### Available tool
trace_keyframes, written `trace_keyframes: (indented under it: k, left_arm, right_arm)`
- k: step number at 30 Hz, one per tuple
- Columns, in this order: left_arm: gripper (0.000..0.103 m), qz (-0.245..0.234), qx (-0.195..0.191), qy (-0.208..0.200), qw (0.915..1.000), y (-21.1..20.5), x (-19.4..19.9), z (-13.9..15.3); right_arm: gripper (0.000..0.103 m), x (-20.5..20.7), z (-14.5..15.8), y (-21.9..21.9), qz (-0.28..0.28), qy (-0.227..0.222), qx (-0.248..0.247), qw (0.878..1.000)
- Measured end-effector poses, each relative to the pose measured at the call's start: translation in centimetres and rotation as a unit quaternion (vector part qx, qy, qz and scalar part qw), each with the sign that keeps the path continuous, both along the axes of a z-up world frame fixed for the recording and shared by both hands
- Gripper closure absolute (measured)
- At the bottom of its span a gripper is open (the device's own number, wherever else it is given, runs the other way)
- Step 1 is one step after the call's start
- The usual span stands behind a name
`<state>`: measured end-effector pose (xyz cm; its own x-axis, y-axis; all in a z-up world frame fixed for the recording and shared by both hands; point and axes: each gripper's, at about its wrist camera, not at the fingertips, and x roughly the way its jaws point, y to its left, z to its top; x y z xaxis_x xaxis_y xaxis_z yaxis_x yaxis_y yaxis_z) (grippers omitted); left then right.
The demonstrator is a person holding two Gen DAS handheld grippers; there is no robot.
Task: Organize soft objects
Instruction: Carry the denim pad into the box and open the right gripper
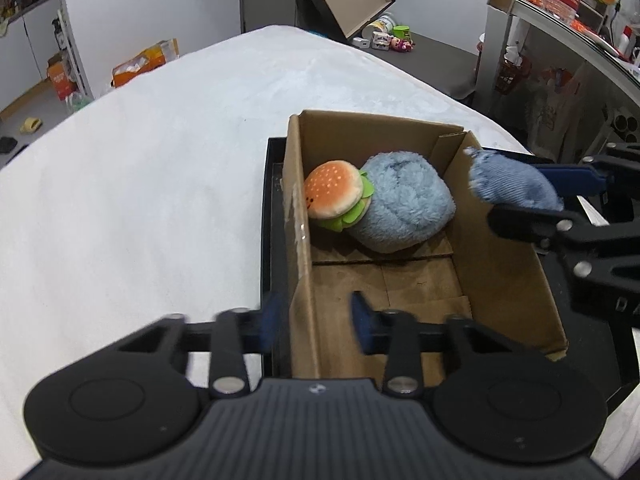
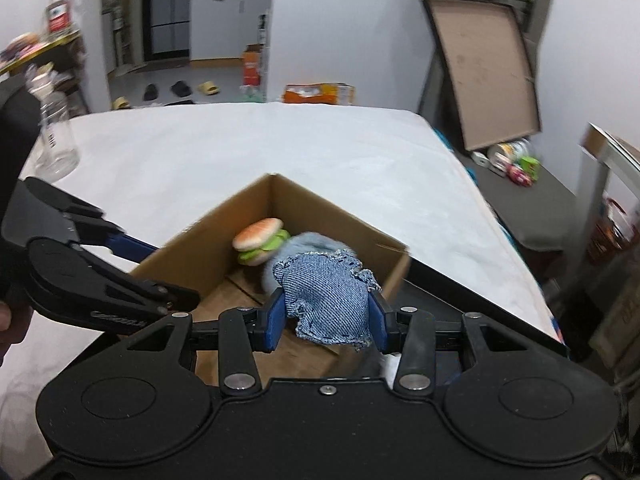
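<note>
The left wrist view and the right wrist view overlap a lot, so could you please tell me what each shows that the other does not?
Only the left wrist view shows the left gripper straddling the cardboard box wall, fingers apart.

Only the right wrist view shows a clear bottle on the white surface.

Both show the burger plush beside the blue plush inside the box, and the right gripper clamped on the denim pouch.

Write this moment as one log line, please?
right gripper: shut on denim pouch, above cardboard box | left gripper: open, straddling box wall | in box: burger plush, blue plush
</note>
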<state>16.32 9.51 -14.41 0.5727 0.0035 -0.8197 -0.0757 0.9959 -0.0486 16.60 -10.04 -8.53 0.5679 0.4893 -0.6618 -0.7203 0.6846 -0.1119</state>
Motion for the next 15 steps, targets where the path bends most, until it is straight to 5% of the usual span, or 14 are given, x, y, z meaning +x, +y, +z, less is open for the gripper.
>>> trace_keyframes:
  k: [15]
  left_arm:
    - [0.088,0.009,-0.021,0.001,0.9997,1.0,-0.4,-0.4]
  right_arm:
    - [0.061,0.0,-0.6,4.7,0.089,-0.014,-0.021,0.996]
